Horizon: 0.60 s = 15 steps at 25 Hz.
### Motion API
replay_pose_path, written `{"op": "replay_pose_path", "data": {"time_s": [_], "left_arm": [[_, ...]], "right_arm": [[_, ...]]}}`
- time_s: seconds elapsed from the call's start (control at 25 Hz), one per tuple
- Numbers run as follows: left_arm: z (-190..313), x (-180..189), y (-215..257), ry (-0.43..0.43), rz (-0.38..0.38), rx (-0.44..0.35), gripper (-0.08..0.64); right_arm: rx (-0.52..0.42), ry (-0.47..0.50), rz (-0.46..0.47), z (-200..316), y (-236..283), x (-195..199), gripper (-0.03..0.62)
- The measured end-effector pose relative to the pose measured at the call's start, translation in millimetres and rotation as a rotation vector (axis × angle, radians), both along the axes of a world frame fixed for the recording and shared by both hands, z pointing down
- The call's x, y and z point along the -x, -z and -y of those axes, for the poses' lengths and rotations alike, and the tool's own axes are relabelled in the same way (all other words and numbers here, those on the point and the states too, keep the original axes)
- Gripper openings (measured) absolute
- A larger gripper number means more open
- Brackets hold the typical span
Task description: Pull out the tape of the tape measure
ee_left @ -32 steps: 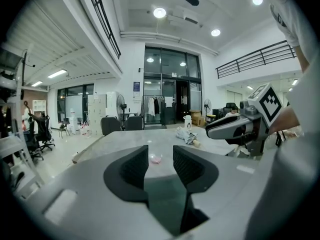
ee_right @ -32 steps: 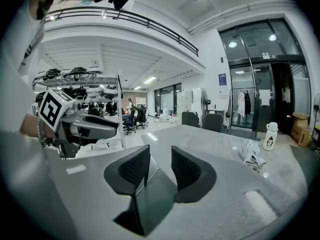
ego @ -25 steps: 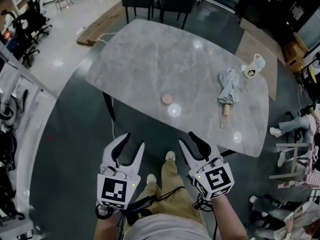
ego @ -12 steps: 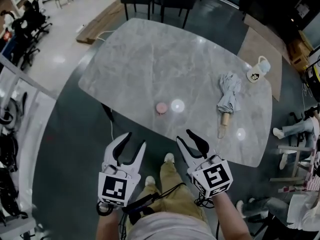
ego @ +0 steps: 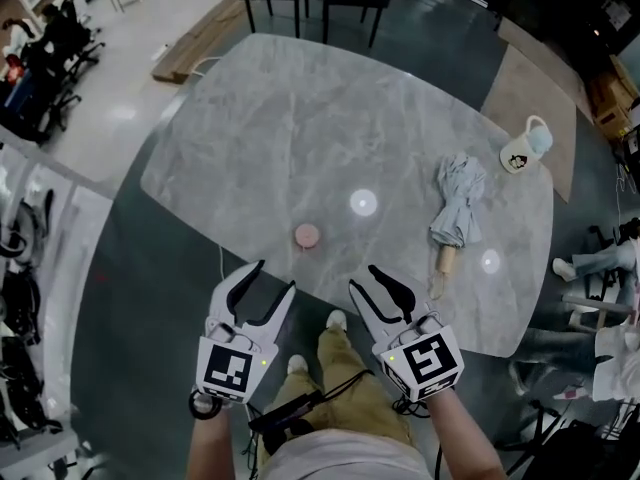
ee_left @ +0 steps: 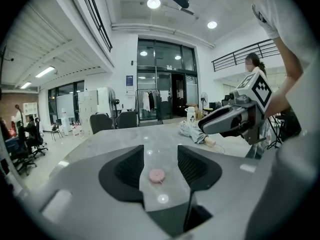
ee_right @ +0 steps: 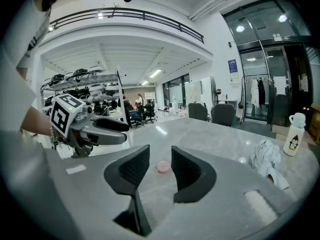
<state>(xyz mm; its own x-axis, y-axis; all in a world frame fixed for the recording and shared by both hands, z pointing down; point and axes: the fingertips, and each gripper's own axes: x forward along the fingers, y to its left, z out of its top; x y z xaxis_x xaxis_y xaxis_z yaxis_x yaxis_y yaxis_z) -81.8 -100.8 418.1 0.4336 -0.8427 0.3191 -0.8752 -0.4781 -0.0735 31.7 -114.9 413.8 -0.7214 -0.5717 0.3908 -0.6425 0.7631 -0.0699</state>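
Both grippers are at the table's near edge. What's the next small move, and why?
Probably ease the left gripper forward until the pink tape measure sits between its jaws, to steady the case. Those jaws have just been opening and hold nothing. The tape measure lies untouched on the table just ahead. The right gripper, also open and empty, could then take the tape end.
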Motion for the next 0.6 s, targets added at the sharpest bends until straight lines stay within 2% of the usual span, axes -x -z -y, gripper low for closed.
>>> {"op": "replay_pose_path", "data": {"time_s": [0.24,0.6], "left_arm": [[25,-8,-17,-0.034,0.101,0.033,0.222],[50,-1,-67,-0.124,0.242,0.096,0.224]], "right_arm": [[0.015,0.058,-0.008,13,-7,-8,0.132],[0.031,0.039,-0.030,21,-13,-17,0.132]]}}
